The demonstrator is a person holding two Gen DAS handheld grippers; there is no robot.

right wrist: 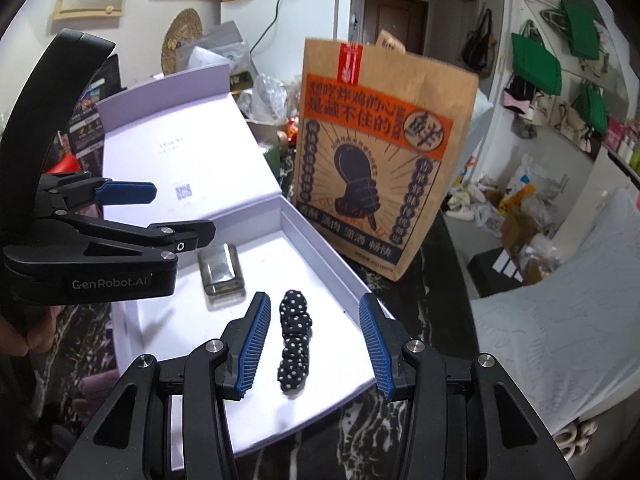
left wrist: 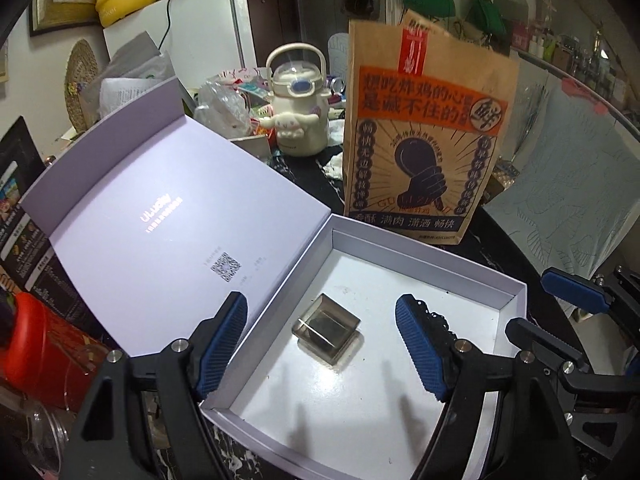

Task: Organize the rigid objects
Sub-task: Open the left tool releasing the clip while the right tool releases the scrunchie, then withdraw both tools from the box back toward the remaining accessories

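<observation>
Left wrist view showed the left gripper (left wrist: 322, 346) hanging spread above the white box (left wrist: 516, 292), its jaws empty, with the clear square block (left wrist: 326, 326) resting on the box floor below them. The right gripper (right wrist: 316, 338) likewise stood parted over the polka-dot scrunchie (right wrist: 294, 346), not touching it. Behind the box stood a brown paper bag (right wrist: 384, 160).

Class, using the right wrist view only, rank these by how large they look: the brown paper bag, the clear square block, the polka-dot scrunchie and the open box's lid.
1. Brown paper bag
2. Open box's lid, close behind the bag
3. Polka-dot scrunchie and clear square block: alike, and the scrunchie lies nearer, so unranked.
</observation>
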